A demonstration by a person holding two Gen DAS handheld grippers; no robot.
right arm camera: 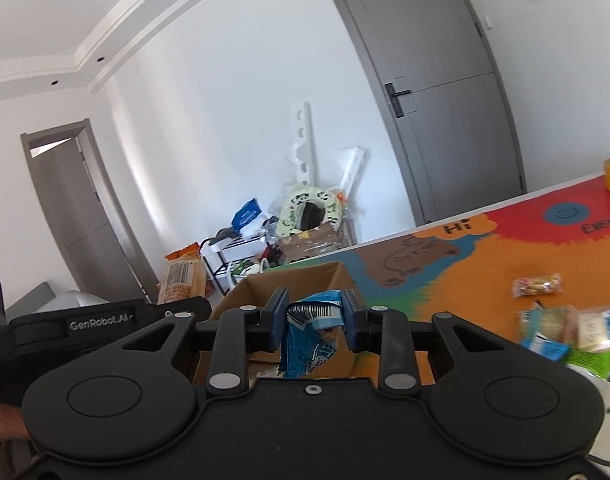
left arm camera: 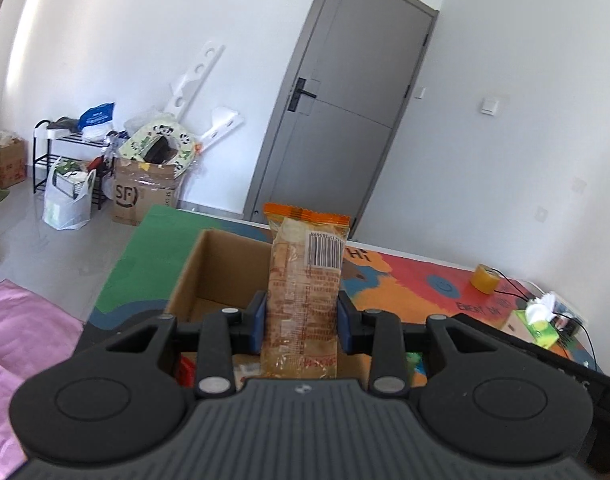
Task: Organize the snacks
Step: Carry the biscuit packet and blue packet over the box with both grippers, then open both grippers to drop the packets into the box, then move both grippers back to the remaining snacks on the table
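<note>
My left gripper [left arm camera: 303, 316] is shut on an orange snack packet [left arm camera: 305, 280] with a barcode, held upright above an open cardboard box [left arm camera: 209, 264] on the colourful table mat. The same packet [right arm camera: 183, 280] shows at the left of the right wrist view. My right gripper [right arm camera: 314, 316] is shut on a blue snack packet [right arm camera: 311, 340], held above the near side of the box [right arm camera: 305, 284]. Several loose snack packets [right arm camera: 537, 286] lie on the mat to the right. Some items lie inside the box, mostly hidden.
A yellow tape roll [left arm camera: 484, 278] and a green tissue box [left arm camera: 539, 326] sit at the table's right end. The table edge [left arm camera: 405, 254] runs behind the box. Across the floor stand a black rack [left arm camera: 65, 160], bags and an SF carton [left arm camera: 141, 196] beside a grey door [left arm camera: 345, 112].
</note>
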